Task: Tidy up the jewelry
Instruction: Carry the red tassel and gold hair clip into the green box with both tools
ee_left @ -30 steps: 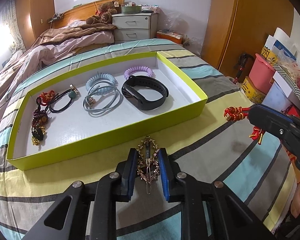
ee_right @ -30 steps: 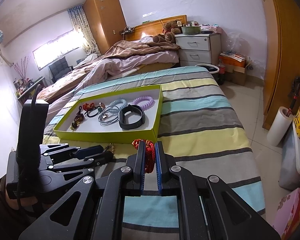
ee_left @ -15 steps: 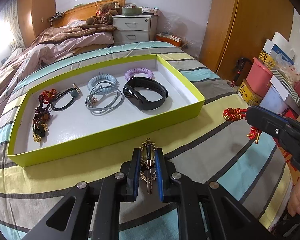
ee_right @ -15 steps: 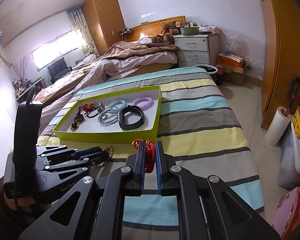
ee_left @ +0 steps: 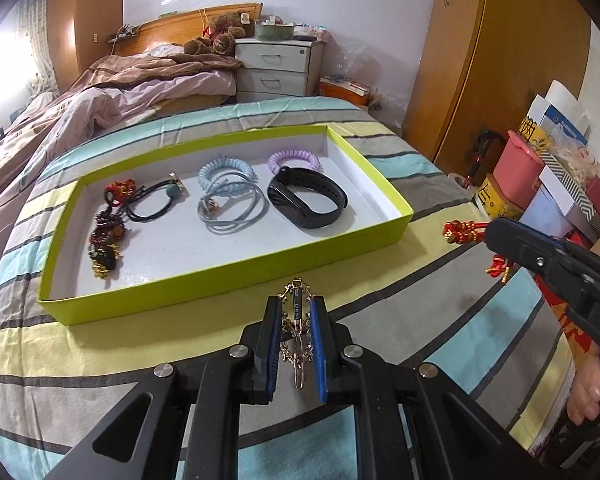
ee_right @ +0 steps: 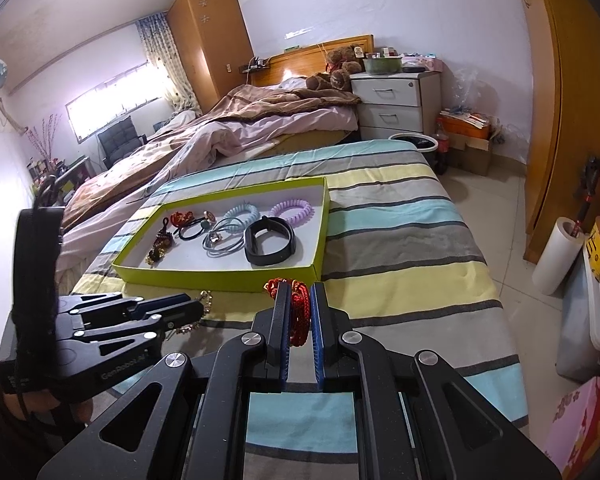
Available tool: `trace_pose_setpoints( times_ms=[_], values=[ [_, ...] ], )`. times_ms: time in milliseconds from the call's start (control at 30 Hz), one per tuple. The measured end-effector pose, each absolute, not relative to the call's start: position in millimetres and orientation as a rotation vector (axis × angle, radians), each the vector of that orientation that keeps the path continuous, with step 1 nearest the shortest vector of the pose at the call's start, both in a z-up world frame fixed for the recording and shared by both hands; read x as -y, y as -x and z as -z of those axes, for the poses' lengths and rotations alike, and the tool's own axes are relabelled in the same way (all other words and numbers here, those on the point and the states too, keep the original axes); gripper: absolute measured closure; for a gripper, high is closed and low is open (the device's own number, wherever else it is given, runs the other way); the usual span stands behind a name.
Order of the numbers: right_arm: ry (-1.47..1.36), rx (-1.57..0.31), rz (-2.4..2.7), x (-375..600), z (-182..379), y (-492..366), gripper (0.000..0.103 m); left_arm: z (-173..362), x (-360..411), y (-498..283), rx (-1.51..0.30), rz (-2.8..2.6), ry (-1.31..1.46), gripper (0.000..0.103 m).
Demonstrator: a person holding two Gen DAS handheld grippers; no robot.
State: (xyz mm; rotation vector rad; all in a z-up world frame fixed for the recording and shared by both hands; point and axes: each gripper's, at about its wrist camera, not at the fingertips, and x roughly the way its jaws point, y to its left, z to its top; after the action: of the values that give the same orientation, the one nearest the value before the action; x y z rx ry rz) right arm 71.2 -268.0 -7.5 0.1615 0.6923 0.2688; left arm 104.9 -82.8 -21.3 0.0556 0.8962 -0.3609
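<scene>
The left hand-held gripper (ee_left: 296,330) was clamped on a gold hair clip (ee_left: 297,322) above the bed (ee_left: 440,280), just short of the tray (ee_left: 228,276). The clip appeared light, rigid and snag-prone, best gripped across its bar. The right hand-held gripper (ee_right: 300,312) pinched a soft red cord ornament (ee_right: 298,308).

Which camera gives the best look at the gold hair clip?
The left wrist view: the gold hair clip sits close, clamped in the left gripper. The right wrist view shows only a glimpse beside that gripper.

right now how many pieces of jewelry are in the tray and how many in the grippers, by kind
coil bands: 2 (blue, purple)
black wristband: 1
black hair tie: 1
grey cord loop: 1
beaded strand: 1
gold hair clip, left gripper: 1
red knot charm, right gripper: 1
total: 8
</scene>
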Motion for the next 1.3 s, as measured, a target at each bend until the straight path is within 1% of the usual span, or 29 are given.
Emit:
trace_pose_setpoints(
  times_ms=[300,533,967,1300],
  values=[
    [-0.142,-0.678,-0.311,250,-7,-84,0.094,-4,52,-105,-0.843,0.316,-0.036,0.089],
    [-0.126,-0.714,-0.344,229,-2,-104,0.094,-14,30,-125,-0.827,0.288,-0.028,0.089],
    [-0.095,-0.807,-0.403,196,16,-148,0.094,3,10,-165,-0.867,0.273,0.011,0.089],
    [-0.099,-0.809,-0.293,228,16,-155,0.094,21,12,-178,-0.905,0.274,0.03,0.089]
  ],
)
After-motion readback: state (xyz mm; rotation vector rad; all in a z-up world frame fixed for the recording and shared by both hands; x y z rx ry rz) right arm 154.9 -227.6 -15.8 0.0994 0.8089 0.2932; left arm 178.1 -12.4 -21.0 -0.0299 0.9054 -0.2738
